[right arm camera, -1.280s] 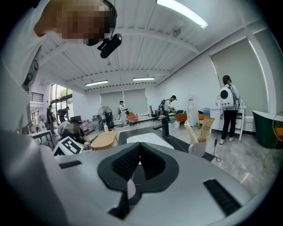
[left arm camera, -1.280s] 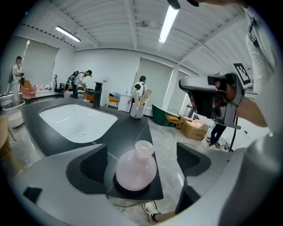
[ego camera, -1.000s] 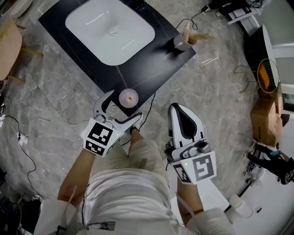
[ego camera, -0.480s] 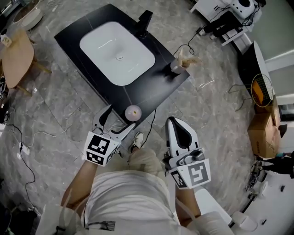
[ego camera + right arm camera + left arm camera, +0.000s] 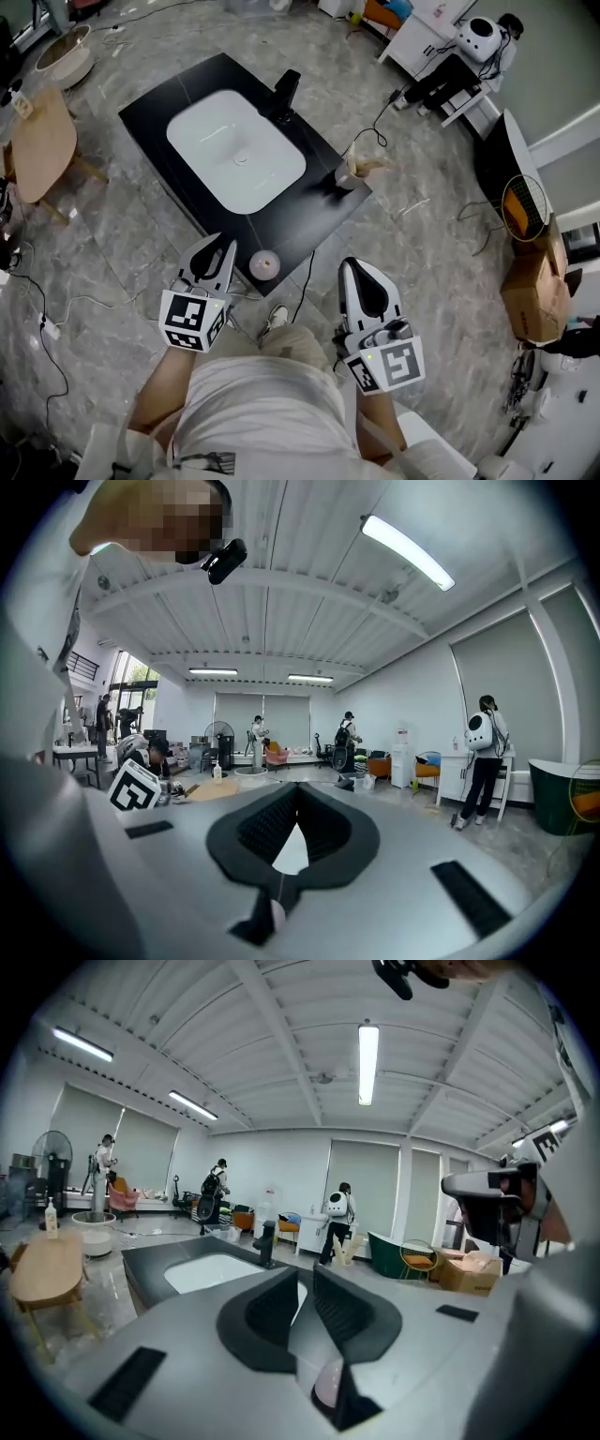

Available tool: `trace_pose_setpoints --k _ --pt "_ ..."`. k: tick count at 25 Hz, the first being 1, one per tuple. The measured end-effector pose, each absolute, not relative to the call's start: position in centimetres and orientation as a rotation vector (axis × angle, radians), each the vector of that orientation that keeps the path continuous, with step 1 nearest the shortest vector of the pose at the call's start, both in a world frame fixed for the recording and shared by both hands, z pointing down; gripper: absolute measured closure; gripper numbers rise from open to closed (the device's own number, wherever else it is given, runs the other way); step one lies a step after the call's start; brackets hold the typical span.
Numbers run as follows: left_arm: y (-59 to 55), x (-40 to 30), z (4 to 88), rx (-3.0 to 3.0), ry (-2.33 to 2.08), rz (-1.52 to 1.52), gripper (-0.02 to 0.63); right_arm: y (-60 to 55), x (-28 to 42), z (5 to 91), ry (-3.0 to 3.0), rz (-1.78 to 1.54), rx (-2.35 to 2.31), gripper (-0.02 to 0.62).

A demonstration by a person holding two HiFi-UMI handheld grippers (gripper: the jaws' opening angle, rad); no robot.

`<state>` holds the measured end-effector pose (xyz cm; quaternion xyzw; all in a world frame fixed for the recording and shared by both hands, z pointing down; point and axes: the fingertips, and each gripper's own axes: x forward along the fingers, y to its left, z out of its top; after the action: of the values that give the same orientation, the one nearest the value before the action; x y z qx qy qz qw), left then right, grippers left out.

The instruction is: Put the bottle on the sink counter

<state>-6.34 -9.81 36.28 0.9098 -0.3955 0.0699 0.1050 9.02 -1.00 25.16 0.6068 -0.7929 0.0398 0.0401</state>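
Bottle on counter, head view only, left gripper just closed, right gripper shut, jaws empty

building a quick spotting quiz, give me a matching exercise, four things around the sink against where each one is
1 white rectangular basin
2 black faucet
3 pale pink round-topped bottle
4 round light wooden table

a beside the black sink counter, off its left side
b on the counter's near corner
c set into the counter's middle
d at the basin's far rim

Pairs: 1-c, 2-d, 3-b, 4-a
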Motion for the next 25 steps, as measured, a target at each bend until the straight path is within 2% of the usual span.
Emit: trace_pose_setpoints --k 4,13,25 --pt "-11.5 -7.5 34.0 2.640 -1.290 0.165 0.591 -1.4 10.1 24.3 -2.439 0.102 1.859 0.584" --pt "-13.0 -9.3 26.7 2.688 -1.446 0.043 0.592 -3.4 13.3 22.7 -2.472 0.066 1.857 0.584" --pt "-12.8 -12.7 17.1 2.625 -1.579 -0.313 0.592 -6.6 14.2 20.5 -2.563 -0.015 1.794 0.584"
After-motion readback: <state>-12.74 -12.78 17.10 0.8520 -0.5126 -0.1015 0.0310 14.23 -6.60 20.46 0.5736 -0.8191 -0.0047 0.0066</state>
